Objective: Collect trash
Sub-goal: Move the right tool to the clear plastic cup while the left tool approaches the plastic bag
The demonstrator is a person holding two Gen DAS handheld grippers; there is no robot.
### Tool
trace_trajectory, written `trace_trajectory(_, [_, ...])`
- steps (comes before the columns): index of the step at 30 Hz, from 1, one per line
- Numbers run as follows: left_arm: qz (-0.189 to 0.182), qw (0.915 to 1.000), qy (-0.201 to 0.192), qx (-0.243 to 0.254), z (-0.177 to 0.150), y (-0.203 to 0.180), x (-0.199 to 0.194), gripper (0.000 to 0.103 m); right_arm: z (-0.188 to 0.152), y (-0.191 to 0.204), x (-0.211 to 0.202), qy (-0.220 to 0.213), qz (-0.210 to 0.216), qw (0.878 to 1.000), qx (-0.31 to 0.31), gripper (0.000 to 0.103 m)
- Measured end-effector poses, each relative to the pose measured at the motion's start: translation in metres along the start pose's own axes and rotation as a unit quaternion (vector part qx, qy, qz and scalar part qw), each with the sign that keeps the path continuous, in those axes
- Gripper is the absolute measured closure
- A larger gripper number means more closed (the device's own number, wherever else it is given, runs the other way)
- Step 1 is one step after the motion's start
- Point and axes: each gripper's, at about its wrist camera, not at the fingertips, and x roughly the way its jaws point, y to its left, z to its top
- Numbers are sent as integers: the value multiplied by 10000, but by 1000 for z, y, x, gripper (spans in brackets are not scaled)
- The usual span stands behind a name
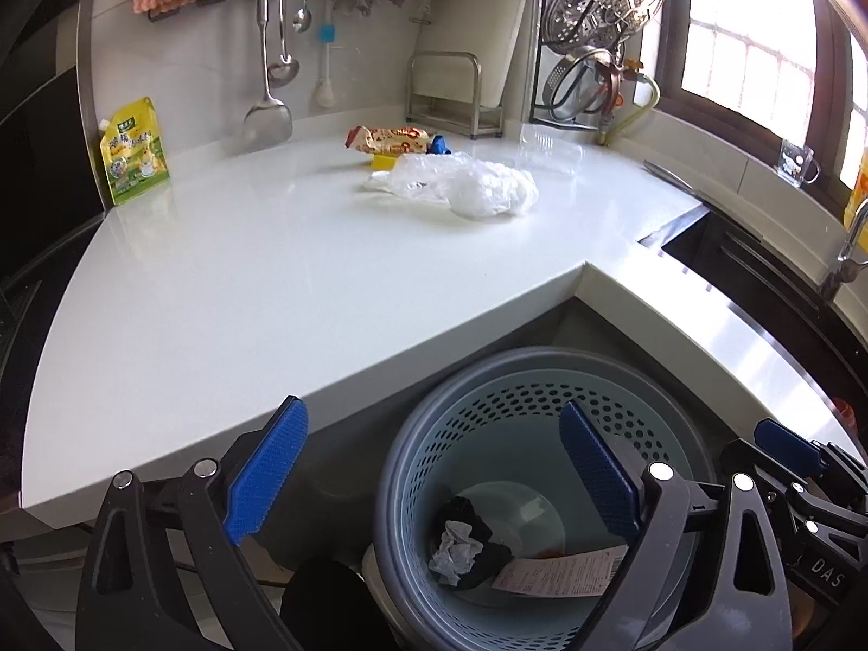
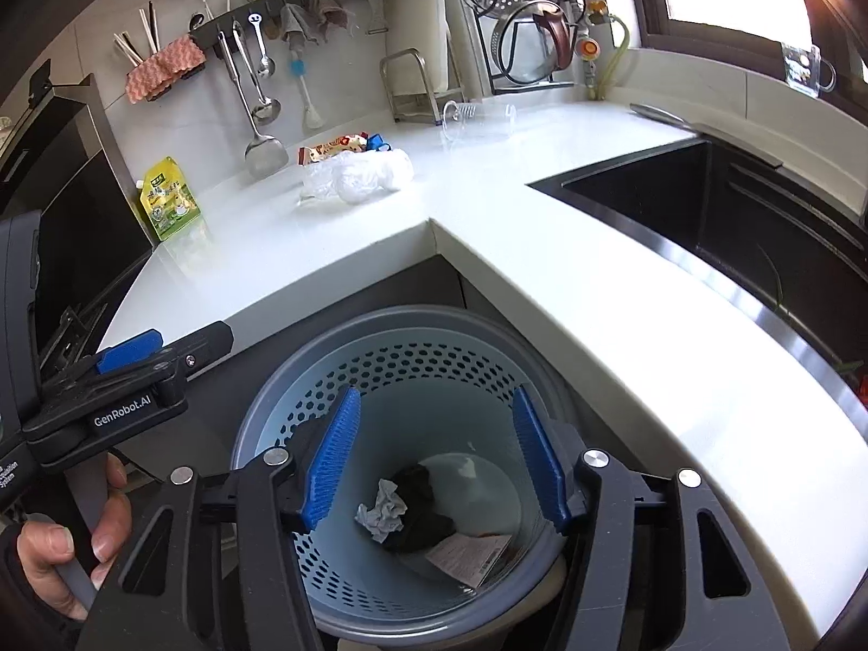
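A grey perforated trash bin (image 1: 412,466) (image 2: 282,407) stands on the floor in the counter's inner corner. It holds a crumpled white paper (image 1: 453,545) (image 2: 382,512), a black scrap (image 2: 417,483) and a receipt (image 1: 559,572) (image 2: 469,556). On the white counter (image 1: 244,260) (image 2: 542,249) lie a crumpled clear plastic bag (image 1: 461,182) (image 2: 358,176), a snack wrapper (image 1: 390,139) (image 2: 331,149) and a clear plastic box (image 1: 548,154) (image 2: 477,116). My left gripper (image 1: 434,474) is open and empty above the bin's left rim. My right gripper (image 2: 434,453) is open and empty above the bin.
A yellow-green pouch (image 1: 133,152) (image 2: 168,198) leans on the back wall. Utensils (image 1: 266,81) hang above. A dish rack (image 1: 450,92) and pot lids (image 1: 597,27) stand at the back. A dark sink (image 2: 721,217) lies to the right.
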Motion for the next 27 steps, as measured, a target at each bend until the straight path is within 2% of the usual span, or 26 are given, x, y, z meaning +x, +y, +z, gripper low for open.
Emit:
trace_trajectory(9, [311, 9987, -297, -282, 57, 3, -1, 6, 71, -11, 11, -102, 228, 9991, -341, 40])
trace_trajectory(15, [460, 9974, -194, -526, 97, -6, 32, 6, 129, -31, 28, -145, 249, 9978, -597, 35])
trace_trajectory(18, [576, 9958, -100, -705, 112, -11, 52, 6, 161, -41, 47, -178, 245, 9956, -885, 35])
trace_trajectory(27, [1006, 9873, 53, -1229, 139, -24, 92, 6, 269, -70, 141, 77, 693, 9831, -1692, 33])
